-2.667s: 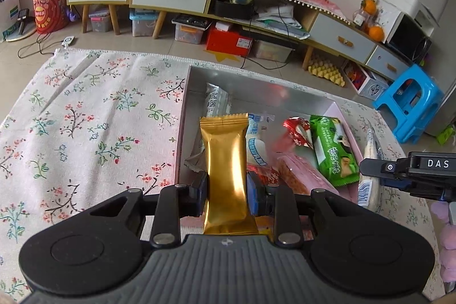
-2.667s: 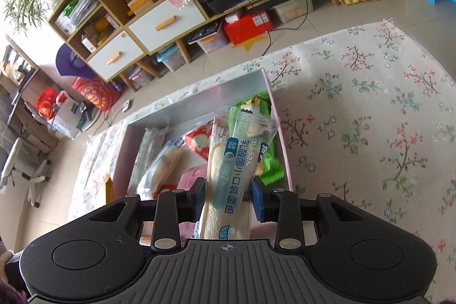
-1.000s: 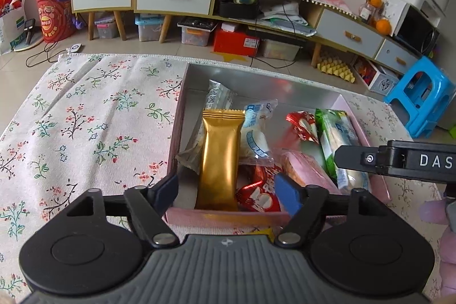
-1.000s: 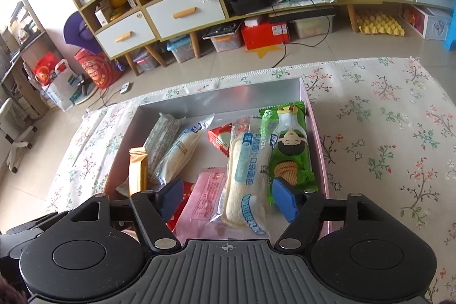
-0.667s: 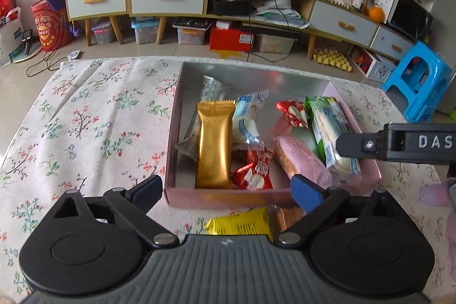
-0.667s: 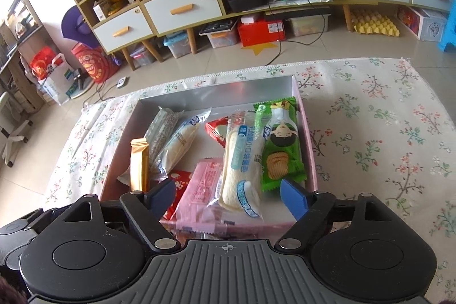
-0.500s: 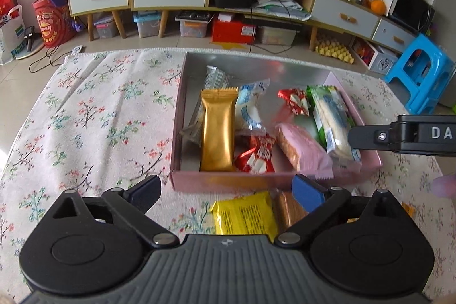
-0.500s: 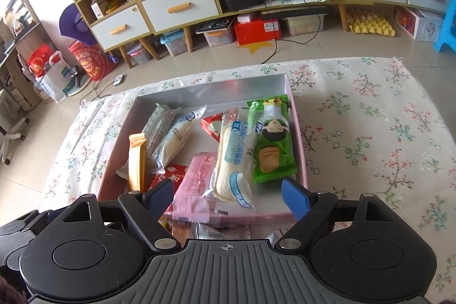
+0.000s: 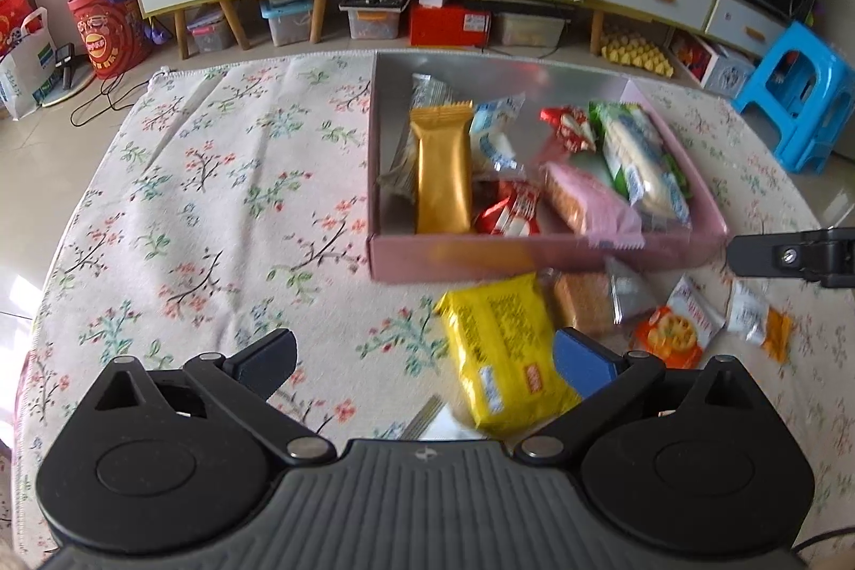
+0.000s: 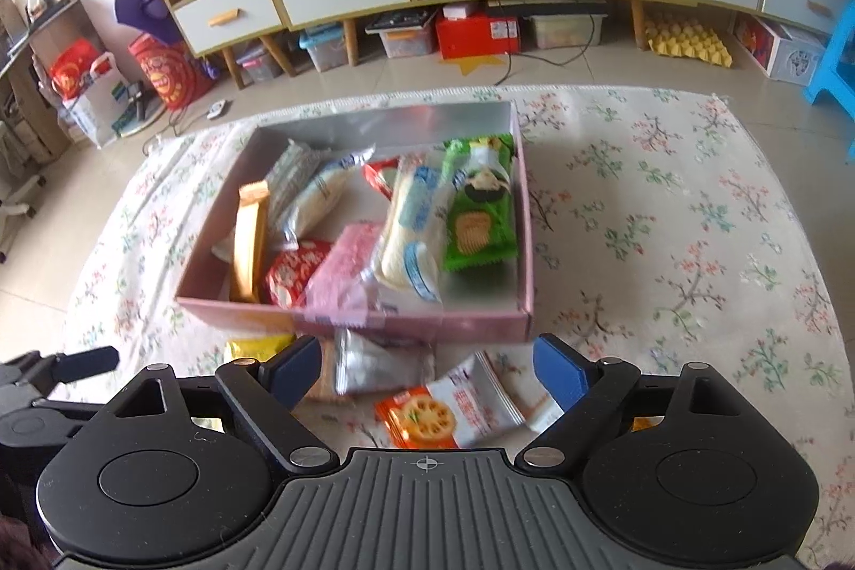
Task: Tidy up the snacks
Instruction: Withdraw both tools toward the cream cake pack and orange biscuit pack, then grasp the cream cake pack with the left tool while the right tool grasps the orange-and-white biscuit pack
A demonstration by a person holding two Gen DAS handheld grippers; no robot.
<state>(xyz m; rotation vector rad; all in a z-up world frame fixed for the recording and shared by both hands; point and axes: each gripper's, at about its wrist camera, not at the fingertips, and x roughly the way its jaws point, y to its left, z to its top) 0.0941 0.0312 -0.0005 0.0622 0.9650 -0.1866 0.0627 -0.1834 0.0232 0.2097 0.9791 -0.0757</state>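
A pink box (image 9: 534, 257) on the floral cloth holds several snacks, among them a gold bar (image 9: 443, 174) at its left and a white-blue bread packet (image 9: 641, 164) at its right. My left gripper (image 9: 425, 356) hovers in front of the box, jaws opening and gripping nothing; a yellow packet (image 9: 502, 351) lies on the cloth below them. My right gripper (image 10: 427, 369) is also opening and empty, above a silver packet (image 10: 379, 364) and an orange cracker packet (image 10: 443, 410). From the right wrist, the box (image 10: 427, 319) shows the gold bar (image 10: 248, 239) and bread packet (image 10: 411, 228).
Loose on the cloth in front of the box are a brown biscuit pack (image 9: 582, 308) and a small white-orange packet (image 9: 756, 319). A blue stool (image 9: 801, 89) stands at the right. Low cabinets and storage bins line the far wall beyond the cloth's edge.
Both grippers let go of their packets, the gold bar and the bread packet, which now lie in the box. Both drew back toward me with jaws widening, bringing the loose snacks into view.
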